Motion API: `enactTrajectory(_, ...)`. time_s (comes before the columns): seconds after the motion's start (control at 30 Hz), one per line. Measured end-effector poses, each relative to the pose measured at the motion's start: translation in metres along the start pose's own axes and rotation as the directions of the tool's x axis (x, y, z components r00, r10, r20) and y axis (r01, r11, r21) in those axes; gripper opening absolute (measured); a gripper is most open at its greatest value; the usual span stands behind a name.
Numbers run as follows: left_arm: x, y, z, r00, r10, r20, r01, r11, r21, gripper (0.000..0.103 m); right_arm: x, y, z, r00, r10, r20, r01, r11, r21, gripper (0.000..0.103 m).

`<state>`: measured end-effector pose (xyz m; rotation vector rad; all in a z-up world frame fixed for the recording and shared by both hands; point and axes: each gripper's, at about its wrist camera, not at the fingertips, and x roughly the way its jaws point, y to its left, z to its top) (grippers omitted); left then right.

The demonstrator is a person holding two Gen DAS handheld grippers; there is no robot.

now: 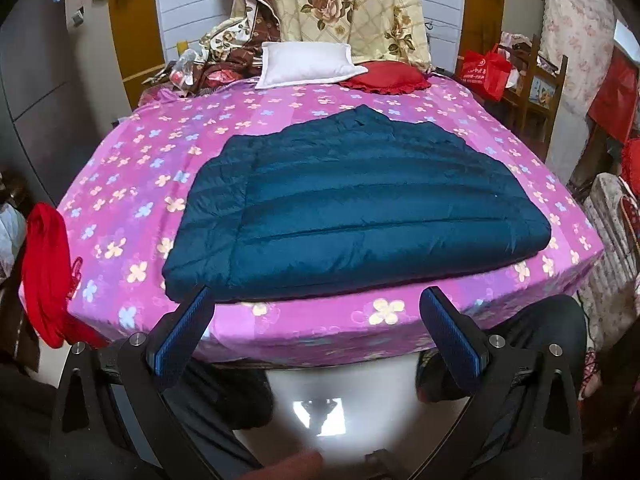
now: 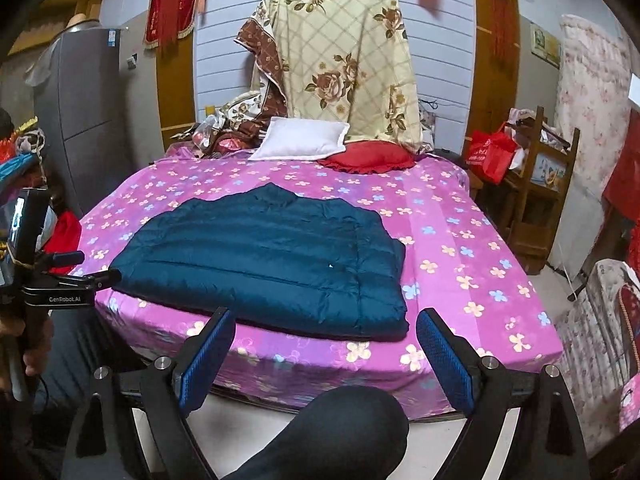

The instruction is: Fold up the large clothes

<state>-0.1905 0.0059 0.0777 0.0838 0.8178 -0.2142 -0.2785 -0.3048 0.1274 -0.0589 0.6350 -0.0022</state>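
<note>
My knee is hiding the bed edge; both my grippers are hovering wide, empty, short of the folded jacket.

Each tool is built from matte black arms shaped as open triangular frames, on which round silver screw heads are seen. The left tool and the right tool carry fingers faced with ribbed blue pads. In the right wrist view, the left tool's black body is marked "GenRobot.AI" in white, with a thin cable below. Dark trousers are worn, and bare skin shows on the left hand.
</note>
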Motion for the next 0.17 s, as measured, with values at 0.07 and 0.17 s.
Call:
enactTrajectory(0.07,-0.0005,0.0027,0.0007,1.0,-0.013,0.001,0.013,1.0,-0.014,0.103,-0.0006,0.0014,0.0,1.0,0.002,0.0,-0.002,1.0,0.004,0.09)
enactTrajectory(0.17,0.0015,0.006,0.0019,1.0,-0.023,-0.01,0.022,0.999,-0.036,0.103,0.0006,0.0027,-0.0004,1.0,0.004,0.0,-0.004,1.0,0.008,0.09)
